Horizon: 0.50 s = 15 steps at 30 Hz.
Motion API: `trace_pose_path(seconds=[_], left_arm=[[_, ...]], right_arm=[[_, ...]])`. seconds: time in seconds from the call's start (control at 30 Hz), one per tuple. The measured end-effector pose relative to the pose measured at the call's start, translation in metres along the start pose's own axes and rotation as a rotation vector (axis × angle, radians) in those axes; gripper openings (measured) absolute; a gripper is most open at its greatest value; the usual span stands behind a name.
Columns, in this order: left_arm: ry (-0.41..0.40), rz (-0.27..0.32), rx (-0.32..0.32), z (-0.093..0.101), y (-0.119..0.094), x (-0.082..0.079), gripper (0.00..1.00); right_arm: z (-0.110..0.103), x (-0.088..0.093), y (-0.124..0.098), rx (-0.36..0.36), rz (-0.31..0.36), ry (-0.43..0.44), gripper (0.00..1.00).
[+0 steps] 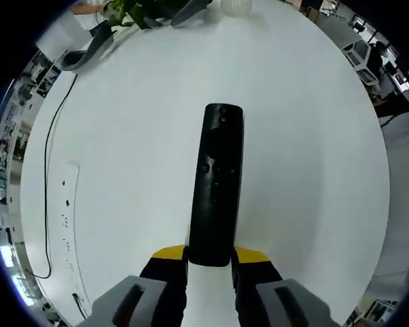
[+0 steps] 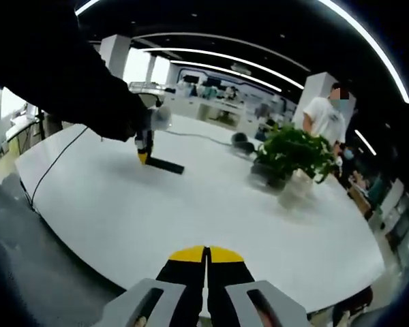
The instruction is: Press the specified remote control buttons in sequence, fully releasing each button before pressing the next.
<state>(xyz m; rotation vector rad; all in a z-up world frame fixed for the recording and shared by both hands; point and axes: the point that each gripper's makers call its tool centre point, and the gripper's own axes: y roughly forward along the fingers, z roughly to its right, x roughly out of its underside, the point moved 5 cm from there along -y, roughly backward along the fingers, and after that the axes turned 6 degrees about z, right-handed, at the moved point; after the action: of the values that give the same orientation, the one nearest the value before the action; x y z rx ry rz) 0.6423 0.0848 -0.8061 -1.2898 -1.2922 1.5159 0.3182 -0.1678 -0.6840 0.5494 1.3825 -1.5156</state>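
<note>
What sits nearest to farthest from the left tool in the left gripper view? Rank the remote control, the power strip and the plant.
1. The remote control, with its near end between the jaws of the left tool.
2. The power strip, off to the left on the white table.
3. The plant, at the table's far edge, upper left.

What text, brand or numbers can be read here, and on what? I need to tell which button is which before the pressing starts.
None can be read.
Remote, its near end between the left tongs: small pale marks by its buttons, too small and blurred to read.
Power strip on the table: dark sockets and marks, no readable label.
Person's white shirt: no text to make out.
</note>
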Motion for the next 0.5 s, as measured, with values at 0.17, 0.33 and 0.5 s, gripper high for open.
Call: trace_pose_path(seconds=[0.17, 0.33, 0.5], left_arm=[[0.038, -0.062, -0.049, 0.0009, 0.003, -0.0027, 0.24], [0.048, -0.078, -0.081, -0.0008, 0.0043, -0.0022, 0.24], [0.013, -0.079, -0.101, -0.0011, 0.0065, -0.0007, 0.24]], right_arm=[[-0.0003, -0.0011, -0.0002, 0.001, 0.006, 0.003, 0.0], [0.0004, -0.0029, -0.0017, 0.006, 0.023, 0.017, 0.0], [-0.0003, -0.003, -0.0019, 0.007, 0.027, 0.014, 0.0]])
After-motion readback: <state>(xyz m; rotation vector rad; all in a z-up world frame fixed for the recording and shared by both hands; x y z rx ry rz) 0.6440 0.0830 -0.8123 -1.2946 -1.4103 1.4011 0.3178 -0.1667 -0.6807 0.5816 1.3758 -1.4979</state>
